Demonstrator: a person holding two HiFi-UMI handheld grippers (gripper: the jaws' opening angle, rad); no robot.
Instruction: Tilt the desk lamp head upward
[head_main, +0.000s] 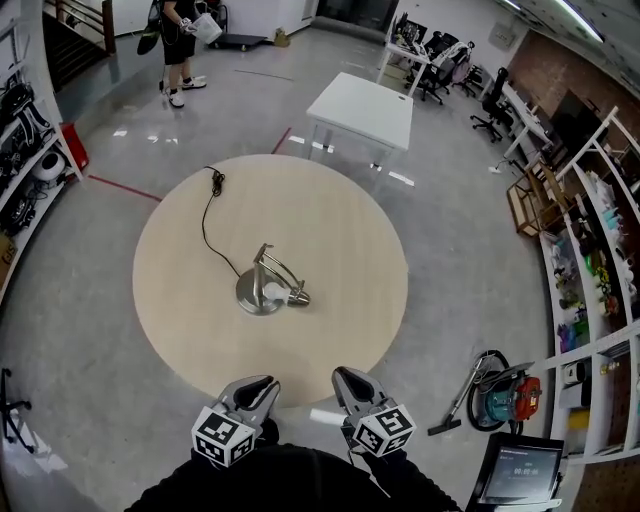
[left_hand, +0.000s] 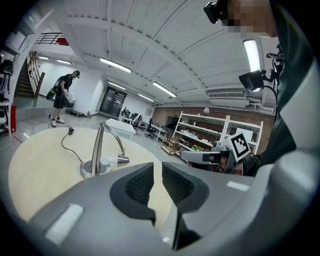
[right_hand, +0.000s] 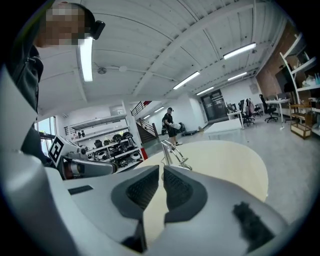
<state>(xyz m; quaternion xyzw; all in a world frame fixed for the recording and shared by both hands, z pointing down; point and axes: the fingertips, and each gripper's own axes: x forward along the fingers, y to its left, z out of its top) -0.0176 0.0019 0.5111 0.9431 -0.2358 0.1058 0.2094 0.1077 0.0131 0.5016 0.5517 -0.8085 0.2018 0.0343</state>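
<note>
Item: round, pale wood-topped table (head_main: 340, 220), centre of the head view, on a glossy grey floor (head_main: 460, 250) with a red line (head_main: 120, 187) at the left. On it we note one desk lamp (head_main: 265, 285), slightly left of the table's middle: a round metal base, a bent metal arm, and the lamp head (head_main: 297, 297) sitting low just beside the base, at its lower right. A black cord (head_main: 207, 215) runs from the base to the table's upper-left rim. Room: a white rectangular table (head_main: 365, 105) above centre, office chairs (head_main: 440, 65) at the upper right, loaded shelving (head_main: 590, 260) down the right edge, a vacuum cleaner (head_main: 505, 400) and a screen (head_main: 520, 472) at the lower right, and a standing person (head_main: 180, 40) at the upper left. Grippers: we list the left gripper (head_main: 262, 385) and the right gripper (head_main: 345, 375) side by side at the bottom of the frame, at the table's near rim. Both point up-frame toward the lamp and are well apart from it. The left gripper's fingers stand narrowly apart with nothing between them. The right gripper's fingers are drawn practically together, also on nothing.
</note>
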